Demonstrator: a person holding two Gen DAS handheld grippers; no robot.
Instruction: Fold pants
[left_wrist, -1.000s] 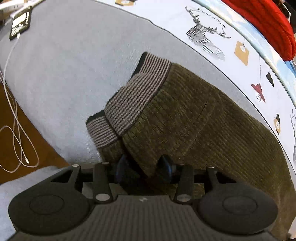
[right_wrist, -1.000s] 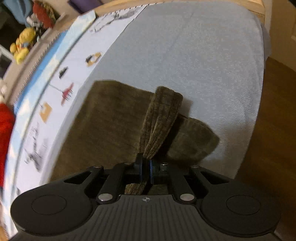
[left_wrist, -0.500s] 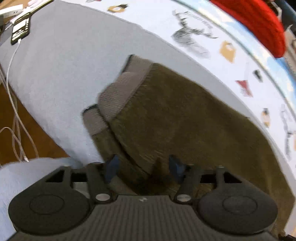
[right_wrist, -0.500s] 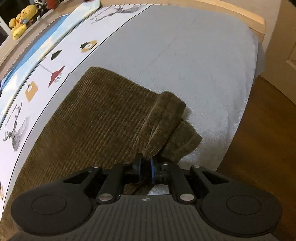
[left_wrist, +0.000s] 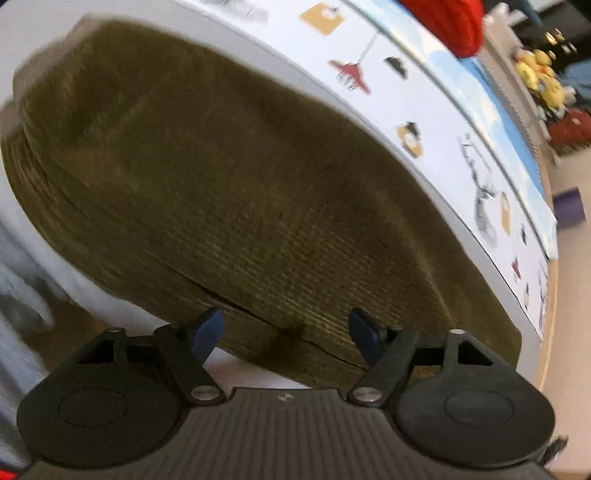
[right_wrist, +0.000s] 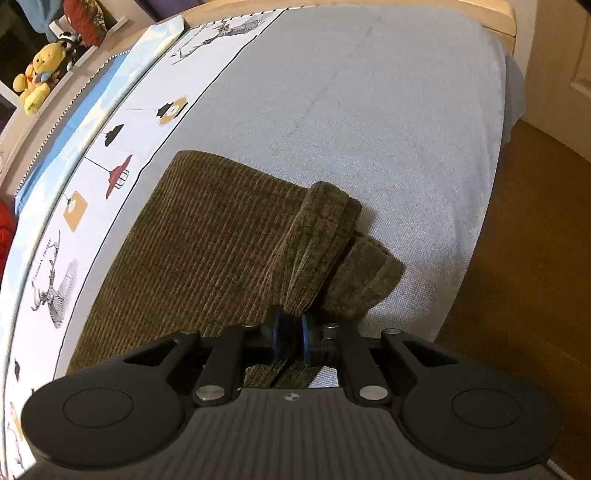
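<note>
Olive corduroy pants (left_wrist: 229, 177) lie flat on a grey bed cover (right_wrist: 369, 110), legs stacked one on the other. In the left wrist view my left gripper (left_wrist: 286, 330) is open and empty, just above the pants' near edge, its blue fingertips (left_wrist: 207, 328) apart. In the right wrist view the pants (right_wrist: 192, 240) stretch to the left, and my right gripper (right_wrist: 290, 334) is shut on a bunched fold of the leg hem (right_wrist: 317, 236), held slightly raised. A lower hem layer (right_wrist: 365, 280) lies to its right.
A white printed sheet strip (left_wrist: 424, 107) with a blue border runs along the pants' far side. A red knit item (left_wrist: 447, 18) and yellow plush toys (right_wrist: 35, 81) sit beyond. The bed edge and brown wooden floor (right_wrist: 517, 258) are right of the right gripper.
My left gripper has opened, let go of the pants near the waistband and swung right along the near edge. My right gripper stays shut on the hem and the cloth has settled flatter.
</note>
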